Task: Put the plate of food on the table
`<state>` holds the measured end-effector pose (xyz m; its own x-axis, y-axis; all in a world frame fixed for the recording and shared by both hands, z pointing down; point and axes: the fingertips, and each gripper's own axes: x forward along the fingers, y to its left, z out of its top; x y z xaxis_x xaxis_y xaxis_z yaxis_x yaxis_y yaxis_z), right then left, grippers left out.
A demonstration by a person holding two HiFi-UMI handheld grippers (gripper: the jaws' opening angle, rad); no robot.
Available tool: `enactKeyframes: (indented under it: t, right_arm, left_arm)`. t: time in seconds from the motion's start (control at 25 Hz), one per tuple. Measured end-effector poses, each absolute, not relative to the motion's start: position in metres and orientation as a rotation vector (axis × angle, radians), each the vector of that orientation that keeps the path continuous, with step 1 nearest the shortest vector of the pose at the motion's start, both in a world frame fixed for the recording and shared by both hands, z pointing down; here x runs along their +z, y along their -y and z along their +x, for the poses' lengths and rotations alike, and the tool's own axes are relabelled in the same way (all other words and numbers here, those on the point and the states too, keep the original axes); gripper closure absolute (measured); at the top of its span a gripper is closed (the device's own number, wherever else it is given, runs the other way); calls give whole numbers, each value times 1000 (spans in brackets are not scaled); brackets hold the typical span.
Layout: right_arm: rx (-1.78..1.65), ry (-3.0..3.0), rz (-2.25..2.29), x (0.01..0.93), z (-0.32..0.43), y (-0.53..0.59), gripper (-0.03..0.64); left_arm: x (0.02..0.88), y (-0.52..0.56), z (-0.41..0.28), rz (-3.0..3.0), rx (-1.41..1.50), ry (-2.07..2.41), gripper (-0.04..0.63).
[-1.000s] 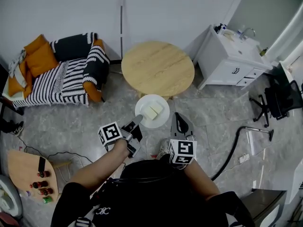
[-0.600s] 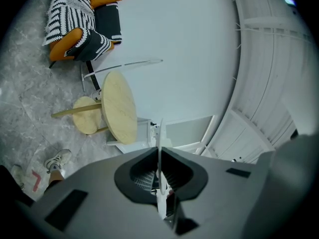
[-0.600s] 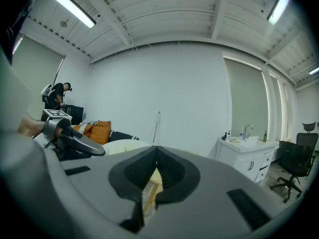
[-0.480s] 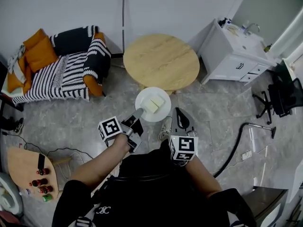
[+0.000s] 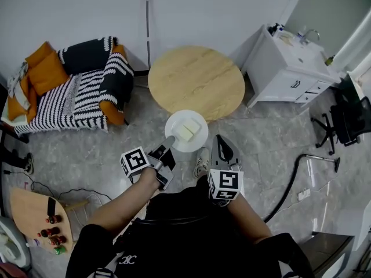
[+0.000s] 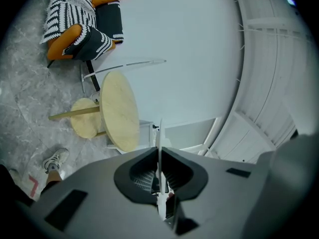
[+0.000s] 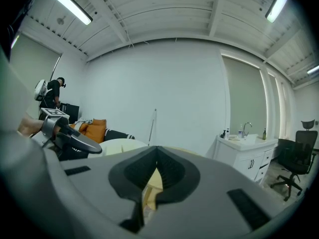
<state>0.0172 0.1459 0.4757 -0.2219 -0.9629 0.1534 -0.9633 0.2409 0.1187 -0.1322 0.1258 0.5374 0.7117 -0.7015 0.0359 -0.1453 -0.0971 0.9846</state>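
A white plate [image 5: 186,131] with pale yellow blocks of food [image 5: 188,132] hangs over the floor, just in front of the round wooden table [image 5: 196,83]. My left gripper [image 5: 170,139] is shut on the plate's near rim. In the left gripper view the plate [image 6: 159,143] shows edge-on between the pads, with the table [image 6: 119,111] beyond it. My right gripper [image 5: 218,138] hovers to the right of the plate, shut with nothing in it. In the right gripper view its jaws [image 7: 157,151] meet at the tips, and the plate [image 7: 117,146] and left gripper [image 7: 70,138] lie to the left.
A striped sofa with orange cushions [image 5: 69,86] stands left of the table. A white sink cabinet [image 5: 290,68] is at the right, with an office chair [image 5: 348,117] beyond. A black hose [image 5: 287,178] lies on the floor. A low wooden board with bottles [image 5: 35,216] is bottom left.
The plate, held by the left gripper, has come a little nearer to the table's front edge. The right gripper has kept alongside it.
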Motion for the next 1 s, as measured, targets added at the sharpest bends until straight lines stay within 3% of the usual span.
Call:
enactKeyframes:
  t: [1.0]
  right_arm:
    - [11,2285,1852,453,75,29,609]
  left_arm:
    - [523,44,-83,1554,-535,687,575]
